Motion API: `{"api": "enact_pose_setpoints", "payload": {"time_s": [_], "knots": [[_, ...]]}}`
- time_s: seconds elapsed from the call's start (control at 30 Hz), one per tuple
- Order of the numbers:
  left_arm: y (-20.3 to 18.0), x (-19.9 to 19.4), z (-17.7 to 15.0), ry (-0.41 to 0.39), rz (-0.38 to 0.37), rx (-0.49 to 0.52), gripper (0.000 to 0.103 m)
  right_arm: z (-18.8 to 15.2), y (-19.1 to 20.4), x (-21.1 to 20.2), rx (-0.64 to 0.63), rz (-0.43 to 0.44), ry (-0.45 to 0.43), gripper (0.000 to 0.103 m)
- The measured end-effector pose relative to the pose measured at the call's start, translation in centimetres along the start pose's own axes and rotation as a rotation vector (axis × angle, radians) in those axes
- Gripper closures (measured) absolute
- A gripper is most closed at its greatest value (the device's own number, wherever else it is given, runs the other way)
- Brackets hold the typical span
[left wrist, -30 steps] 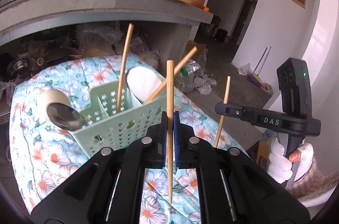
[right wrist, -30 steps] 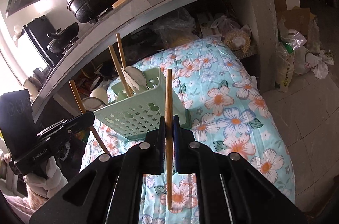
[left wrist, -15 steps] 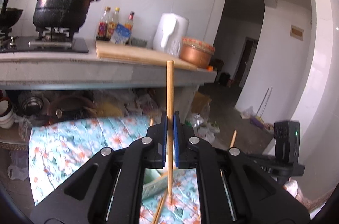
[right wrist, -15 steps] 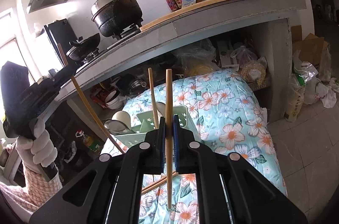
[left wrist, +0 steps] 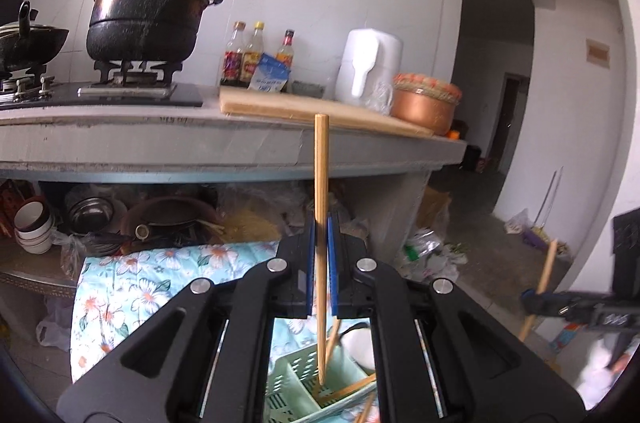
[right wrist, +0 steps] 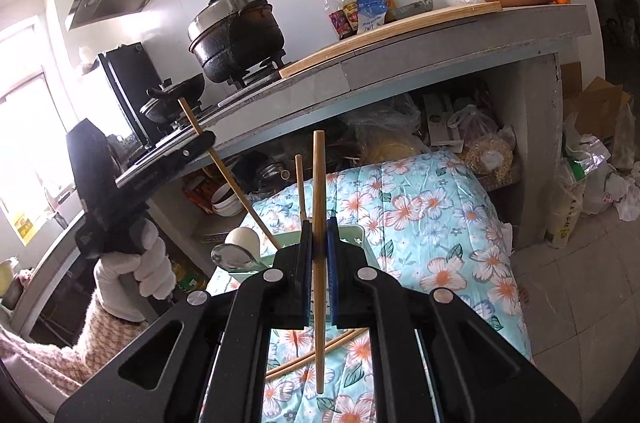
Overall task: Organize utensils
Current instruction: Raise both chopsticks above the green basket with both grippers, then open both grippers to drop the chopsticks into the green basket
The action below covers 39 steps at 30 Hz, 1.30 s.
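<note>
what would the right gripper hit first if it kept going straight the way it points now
Probably the green utensil basket just past the right gripper, whose jaws are shut on a chopstick. Beyond the basket lies the floral quilt. Depth is hard to judge through the fisheye.

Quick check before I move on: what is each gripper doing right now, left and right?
Left gripper: closed on a wooden chopstick, held upright.
Right gripper: closed on another chopstick, also upright.
</note>
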<state>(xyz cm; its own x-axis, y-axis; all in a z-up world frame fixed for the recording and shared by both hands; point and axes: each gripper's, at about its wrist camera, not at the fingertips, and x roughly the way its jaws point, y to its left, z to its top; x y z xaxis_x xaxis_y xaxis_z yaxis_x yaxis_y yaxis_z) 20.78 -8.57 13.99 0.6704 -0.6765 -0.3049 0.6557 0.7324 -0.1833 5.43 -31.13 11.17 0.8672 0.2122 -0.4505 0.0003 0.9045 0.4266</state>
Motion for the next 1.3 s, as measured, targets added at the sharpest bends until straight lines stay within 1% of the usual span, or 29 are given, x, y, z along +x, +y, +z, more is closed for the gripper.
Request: {"api": "enact_pose_setpoints", "payload": {"time_s": [0.13,0.2,0.27,0.3,0.33,0.4,0.43,0.57,0.63,0.7,0.73,0.83,0.9,1.03,1.2,1.23,1.3], "knots": [[0.7,1.4,-1.5,0.042,0.028,-0.009,0.098,0.7,0.3,-0.6,-0.009,0.022,-0.015,0.096],[1.1,1.6,-2.0,0.057,0.026,-0.025,0.097,1.2,0.6,-0.9,-0.018,0.038,-0.030,0.096],[1.5,1.6,-2.3,0.066,0.030,-0.036,0.090,1.9,1.2,-1.4,-0.032,0.058,-0.048,0.096],[1.6,1.5,-2.4,0.065,0.035,-0.039,0.080,2.1,1.4,-1.4,-0.038,0.069,-0.056,0.096],[1.7,1.4,-2.5,0.061,0.040,-0.040,0.075,2.5,1.7,-1.6,-0.047,0.081,-0.066,0.096],[1.8,1.1,-2.7,0.056,0.044,-0.041,0.073,3.3,2.4,-1.7,-0.065,0.100,-0.082,0.096],[1.8,1.0,-2.7,0.055,0.051,-0.041,0.069,3.8,2.8,-1.7,-0.073,0.113,-0.089,0.096],[2.0,-0.1,-2.7,0.041,0.069,-0.054,0.060,5.7,4.3,-1.5,-0.114,0.149,-0.119,0.096],[2.2,-1.1,-2.7,0.024,0.079,-0.063,0.052,6.6,5.0,-1.3,-0.139,0.164,-0.141,0.096],[2.3,-2.2,-2.8,0.007,0.089,-0.068,0.047,7.4,5.7,-0.9,-0.157,0.174,-0.159,0.096],[2.4,-2.9,-2.9,-0.001,0.090,-0.072,0.042,7.9,5.9,-0.5,-0.165,0.175,-0.168,0.096],[2.7,-4.7,-3.5,-0.011,0.086,-0.084,0.035,8.8,6.6,0.7,-0.187,0.173,-0.190,0.096],[3.0,-5.7,-4.2,-0.005,0.073,-0.088,0.030,9.0,6.9,1.8,-0.204,0.154,-0.194,0.096],[4.1,-7.5,-6.5,0.043,0.066,-0.113,0.024,8.5,7.1,4.9,-0.235,0.116,-0.174,0.096],[5.5,-8.8,-10.0,0.121,0.112,-0.144,0.022,6.3,6.7,8.4,-0.284,0.043,-0.137,0.096],[5.8,-9.0,-10.7,0.136,0.122,-0.152,0.022,5.7,6.6,9.1,-0.297,0.024,-0.120,0.096],[6.3,-9.2,-11.8,0.157,0.141,-0.172,0.022,4.9,6.7,10.2,-0.313,0.016,-0.081,0.095]]}}
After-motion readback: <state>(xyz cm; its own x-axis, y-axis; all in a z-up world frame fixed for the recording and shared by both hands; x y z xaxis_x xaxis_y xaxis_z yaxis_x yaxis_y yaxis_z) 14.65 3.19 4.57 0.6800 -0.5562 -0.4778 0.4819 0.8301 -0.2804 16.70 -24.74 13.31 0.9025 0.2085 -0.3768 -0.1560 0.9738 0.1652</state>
